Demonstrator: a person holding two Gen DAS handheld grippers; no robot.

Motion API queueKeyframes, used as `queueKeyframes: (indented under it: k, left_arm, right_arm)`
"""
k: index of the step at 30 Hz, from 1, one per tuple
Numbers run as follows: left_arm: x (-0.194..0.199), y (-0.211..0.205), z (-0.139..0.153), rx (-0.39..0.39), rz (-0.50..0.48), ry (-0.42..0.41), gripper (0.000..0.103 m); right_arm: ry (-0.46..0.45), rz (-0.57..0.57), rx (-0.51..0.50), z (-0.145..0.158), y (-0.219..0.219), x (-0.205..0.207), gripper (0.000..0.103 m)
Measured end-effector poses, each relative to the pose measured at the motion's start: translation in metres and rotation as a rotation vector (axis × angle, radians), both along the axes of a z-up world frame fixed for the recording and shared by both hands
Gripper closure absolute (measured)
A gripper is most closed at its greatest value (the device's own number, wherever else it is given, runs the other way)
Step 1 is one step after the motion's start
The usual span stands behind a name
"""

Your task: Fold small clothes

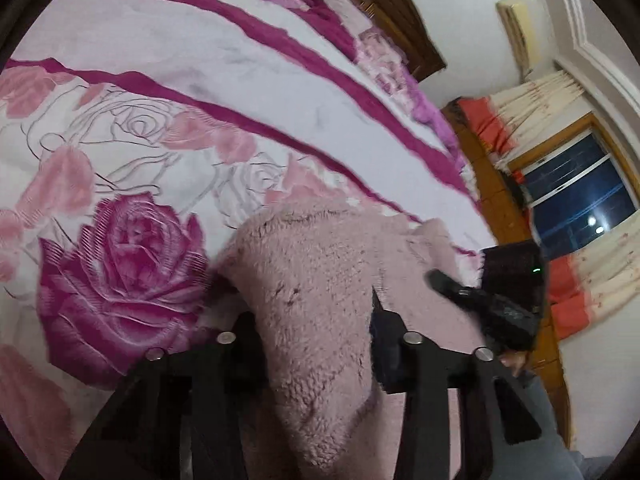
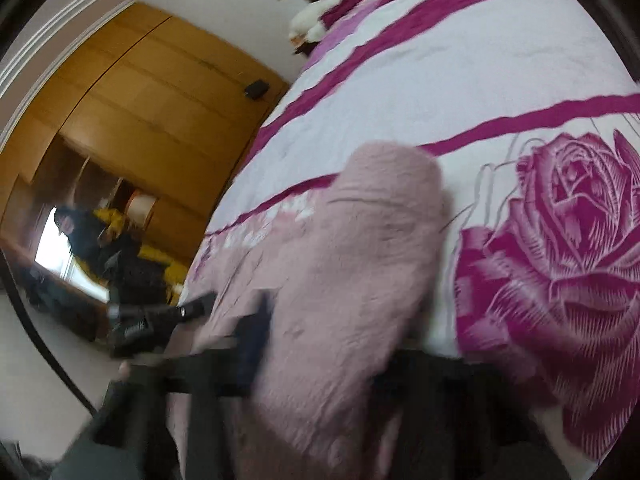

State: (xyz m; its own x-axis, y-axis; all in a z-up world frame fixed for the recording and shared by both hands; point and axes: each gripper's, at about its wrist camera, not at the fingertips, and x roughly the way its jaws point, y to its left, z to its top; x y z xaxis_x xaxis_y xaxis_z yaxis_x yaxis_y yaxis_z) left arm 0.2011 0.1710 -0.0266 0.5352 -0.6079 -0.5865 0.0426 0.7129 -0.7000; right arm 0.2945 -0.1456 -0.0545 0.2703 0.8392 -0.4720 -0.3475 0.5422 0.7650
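A small pink fleece garment (image 1: 316,304) lies on the rose-patterned bed cover (image 1: 168,80). My left gripper (image 1: 316,332) is shut on a thick fold of it, and the cloth bulges up between the jaws and hides the fingertips. In the right wrist view the same pink fleece (image 2: 360,248) is bunched between the jaws of my right gripper (image 2: 320,344), which is shut on it. The other gripper shows at the right of the left view (image 1: 492,304) and at the left of the right view (image 2: 160,316). Both views are blurred.
The bed cover (image 2: 460,80) is white with magenta stripes and large roses. A wooden headboard (image 1: 396,12) and pillows (image 1: 384,64) lie at the far end. A window with curtains (image 1: 576,188) is to the right. A wooden wardrobe (image 2: 132,92) stands left of the bed.
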Motion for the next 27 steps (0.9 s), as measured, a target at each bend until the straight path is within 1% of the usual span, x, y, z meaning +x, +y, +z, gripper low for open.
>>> queueKeyframes:
  k: [1, 3, 4, 6, 9, 11, 14, 15, 17, 18, 21, 23, 24, 27]
  left_arm:
    - [-0.004, -0.003, 0.003, 0.007, -0.001, -0.025, 0.092]
    - [-0.014, -0.009, 0.015, 0.05, -0.009, -0.085, 0.094]
    - [-0.018, -0.01, 0.019, 0.055, -0.007, -0.105, 0.095]
    - [-0.029, -0.015, 0.035, 0.057, -0.006, -0.171, 0.095]
    - [-0.052, -0.023, 0.063, 0.074, 0.005, -0.286, 0.095]
    - [-0.067, -0.03, 0.082, 0.062, 0.005, -0.342, 0.095]
    - [-0.082, -0.037, 0.104, 0.007, -0.022, -0.401, 0.095]
    - [-0.086, -0.041, 0.114, 0.0, -0.032, -0.419, 0.095]
    - [-0.09, -0.053, 0.13, 0.023, -0.043, -0.451, 0.095]
    - [-0.089, -0.059, 0.136, 0.029, -0.048, -0.462, 0.095]
    - [-0.074, -0.08, 0.154, 0.021, -0.071, -0.476, 0.095]
    - [-0.062, -0.091, 0.162, 0.01, -0.092, -0.484, 0.095]
    - [-0.052, -0.099, 0.166, 0.017, -0.102, -0.492, 0.095]
    - [-0.023, -0.121, 0.172, 0.024, -0.138, -0.516, 0.095]
  right_arm:
    - [-0.039, -0.003, 0.013, 0.002, -0.001, -0.005, 0.082]
    - [-0.124, -0.016, -0.016, 0.013, -0.001, -0.016, 0.084]
    - [-0.157, -0.027, -0.032, 0.021, 0.0, -0.021, 0.084]
    - [-0.218, -0.047, -0.034, 0.039, -0.003, -0.036, 0.085]
    - [-0.367, -0.054, -0.018, 0.079, -0.012, -0.07, 0.085]
    - [-0.429, -0.062, 0.0, 0.102, -0.023, -0.09, 0.085]
    - [-0.524, -0.112, -0.03, 0.136, -0.038, -0.123, 0.085]
    - [-0.546, -0.118, -0.031, 0.146, -0.044, -0.131, 0.085]
    - [-0.603, -0.129, -0.045, 0.167, -0.055, -0.145, 0.085]
    - [-0.634, -0.136, -0.053, 0.178, -0.062, -0.15, 0.085]
    - [-0.673, -0.156, -0.065, 0.204, -0.082, -0.152, 0.085]
    - [-0.703, -0.167, -0.073, 0.22, -0.101, -0.147, 0.085]
    - [-0.714, -0.172, -0.082, 0.226, -0.109, -0.142, 0.085]
    - [-0.734, -0.188, -0.103, 0.237, -0.13, -0.124, 0.085]
